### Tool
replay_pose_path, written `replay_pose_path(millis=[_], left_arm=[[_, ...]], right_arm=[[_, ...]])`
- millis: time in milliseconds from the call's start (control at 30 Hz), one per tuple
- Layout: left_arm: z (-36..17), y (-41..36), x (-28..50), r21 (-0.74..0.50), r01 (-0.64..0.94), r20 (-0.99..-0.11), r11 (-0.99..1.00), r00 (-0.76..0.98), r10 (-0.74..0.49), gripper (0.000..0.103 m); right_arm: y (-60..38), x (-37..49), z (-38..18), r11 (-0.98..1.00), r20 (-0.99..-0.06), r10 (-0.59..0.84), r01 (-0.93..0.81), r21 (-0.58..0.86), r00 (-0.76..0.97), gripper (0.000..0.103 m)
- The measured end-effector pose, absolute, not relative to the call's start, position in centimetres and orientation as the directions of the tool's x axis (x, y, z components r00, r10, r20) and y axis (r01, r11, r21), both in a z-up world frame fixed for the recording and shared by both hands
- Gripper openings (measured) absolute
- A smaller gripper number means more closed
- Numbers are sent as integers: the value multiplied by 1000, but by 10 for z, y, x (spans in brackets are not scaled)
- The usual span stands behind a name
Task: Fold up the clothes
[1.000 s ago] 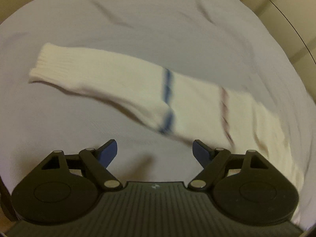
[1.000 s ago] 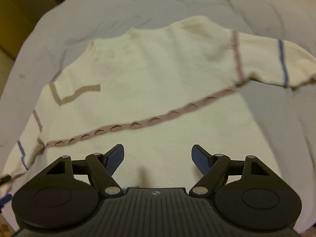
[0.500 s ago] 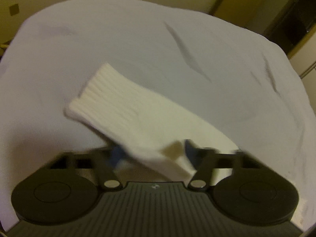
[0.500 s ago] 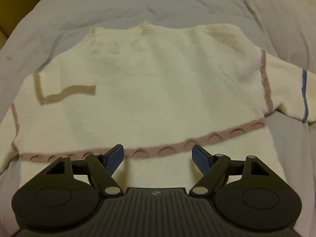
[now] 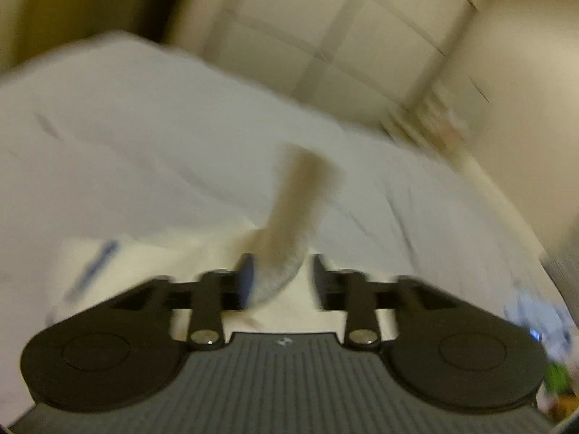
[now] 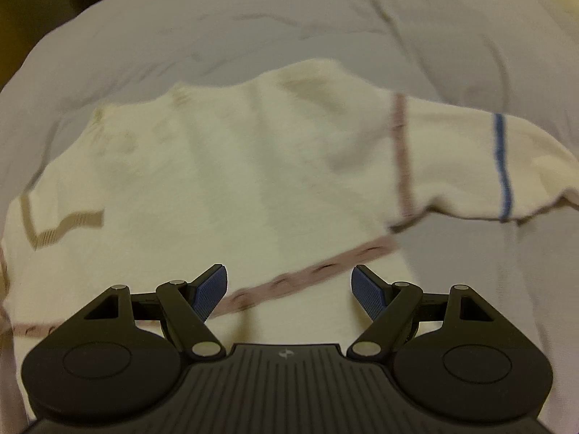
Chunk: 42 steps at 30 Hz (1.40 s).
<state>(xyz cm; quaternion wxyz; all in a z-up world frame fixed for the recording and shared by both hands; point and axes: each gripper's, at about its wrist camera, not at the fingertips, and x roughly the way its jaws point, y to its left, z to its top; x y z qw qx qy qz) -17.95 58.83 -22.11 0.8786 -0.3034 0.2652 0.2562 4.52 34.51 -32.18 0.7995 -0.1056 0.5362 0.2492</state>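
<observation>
A cream knitted sweater (image 6: 231, 181) was found spread on the bed (image 6: 253, 18) ahead of the released right hand-held gripper (image 6: 289, 291). One sleeve (image 5: 289, 224) was held raised, grasped by the left hand-held gripper (image 5: 282, 278). A sleeve fold was judged in hand; laying it across the soft, ribbed body would be required.

Left tongs (image 5: 280, 276) are narrowed around cloth; right tongs (image 6: 289, 289) gape wide, empty.

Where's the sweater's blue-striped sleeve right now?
In the right wrist view, the blue-striped sleeve stretches off to the right of the sweater body, flat on the grey sheet, beyond the open right gripper.
</observation>
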Motion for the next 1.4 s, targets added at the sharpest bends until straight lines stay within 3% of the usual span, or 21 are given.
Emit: replay_pose_path(millis=[200,267,333,400,467,600,867,900,933,1000,1233,1400], left_arm=[[-274,539,-128,-402,-559,-770,725,635,63,37],[-279,545,-136,-363,-602,-801,711,592,93,37],[-284,553,-148,-313,-652,-825,690,548,143,37],[-288,569,-166,-270,-702,-835,659,511,202,37],[-292,589,-171,-231,-749,-838,621,477,264,38],[-298,618,-180,-201,-799,-828,566,448,339,40],[-321,651,-168,-133,-783,-865,608,391,314,40],[-322,651,-165,-128,-772,-866,622,393,309,40],[-323,650,-161,-124,-761,-867,637,395,304,40],[-317,647,-159,-131,-733,-864,668,415,286,40],[-306,636,-154,-174,-669,-842,723,482,243,40],[-319,623,-145,-145,-656,-868,740,443,223,35]], right_arm=[[298,72,-320,893,-903,305,-420,161,302,79],[288,77,-325,884,-890,371,-395,251,264,78],[283,83,-331,852,-862,463,-371,369,206,55],[290,89,-342,793,-808,576,-326,515,125,41],[302,96,-354,733,-751,657,-278,620,57,39],[340,105,-381,680,-700,714,-214,701,-24,41],[388,99,-431,672,-681,731,-124,730,-46,45],[392,98,-433,666,-676,736,-134,734,-43,36],[395,98,-431,669,-681,732,-156,726,-30,17],[397,98,-423,669,-682,731,-206,714,13,12],[345,116,-356,704,-644,708,-364,610,291,11],[320,133,-367,758,-712,646,-343,555,276,11]])
